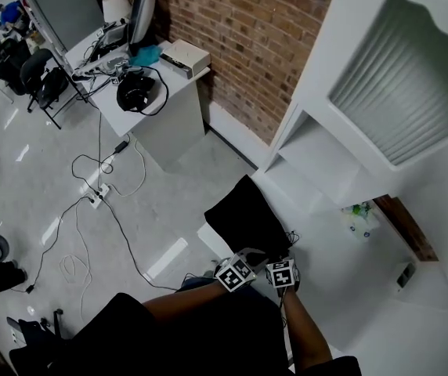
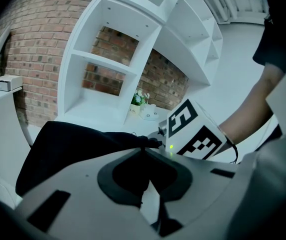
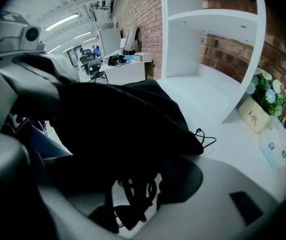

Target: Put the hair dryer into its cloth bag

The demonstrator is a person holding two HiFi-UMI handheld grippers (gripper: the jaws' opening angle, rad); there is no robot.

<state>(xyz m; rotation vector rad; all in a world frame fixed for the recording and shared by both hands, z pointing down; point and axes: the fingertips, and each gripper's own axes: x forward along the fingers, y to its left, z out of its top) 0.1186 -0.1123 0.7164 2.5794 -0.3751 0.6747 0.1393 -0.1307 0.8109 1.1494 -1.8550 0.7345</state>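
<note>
The black cloth bag (image 1: 241, 216) lies on the white shelf base (image 1: 326, 272), with its near edge at both grippers. My left gripper (image 1: 243, 258) is shut on that edge, and in the left gripper view the cloth (image 2: 73, 144) drapes away to the left of the left gripper (image 2: 144, 145). My right gripper (image 1: 277, 262) sits just to its right with its marker cube (image 2: 195, 133) close by. In the right gripper view the right gripper (image 3: 133, 184) stands wide around a dark body with a looped cord, the hair dryer (image 3: 133, 196). The bag (image 3: 118, 119) hangs over it and hides most of it.
A white shelf unit (image 1: 381, 92) stands against the brick wall (image 1: 247, 30). On its base are a small flower pot (image 3: 255, 115) and a tissue packet (image 3: 274, 151). A white desk (image 1: 149, 104) with headphones stands at the far left. Cables (image 1: 99, 198) trail over the floor.
</note>
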